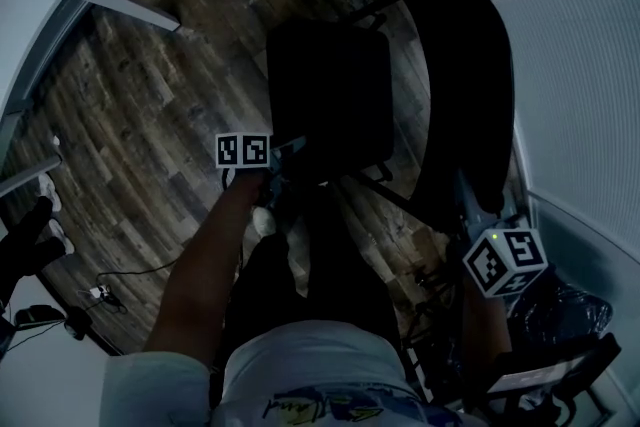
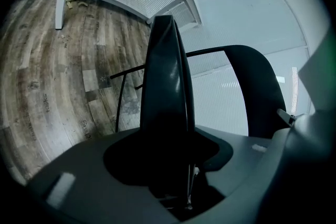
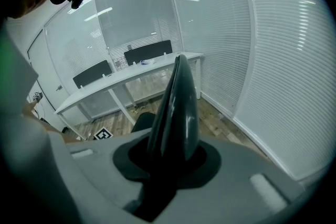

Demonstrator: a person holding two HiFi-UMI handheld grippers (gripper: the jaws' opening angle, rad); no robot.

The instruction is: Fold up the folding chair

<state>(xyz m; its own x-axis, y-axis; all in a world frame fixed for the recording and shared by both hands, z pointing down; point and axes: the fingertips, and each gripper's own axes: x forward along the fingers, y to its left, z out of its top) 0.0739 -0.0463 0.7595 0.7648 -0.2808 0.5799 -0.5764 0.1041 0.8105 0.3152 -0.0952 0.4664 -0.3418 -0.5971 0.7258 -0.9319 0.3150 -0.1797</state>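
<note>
A: First entry, far left?
B: Wood floor [image 1: 150,115]. Then left gripper [image 1: 292,149], fingers clamped on the near edge of the seat [image 1: 320,75].
A: Middle?
B: Folding chair [image 1: 345,130], black, standing on that floor; backrest [image 1: 470,65] arching at its right.
A: Last?
B: Right gripper [image 1: 468,193], by the backrest's lower end, fingers together; contact unclear.

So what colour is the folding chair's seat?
Plain black. The seat shows best in the head view.
</note>
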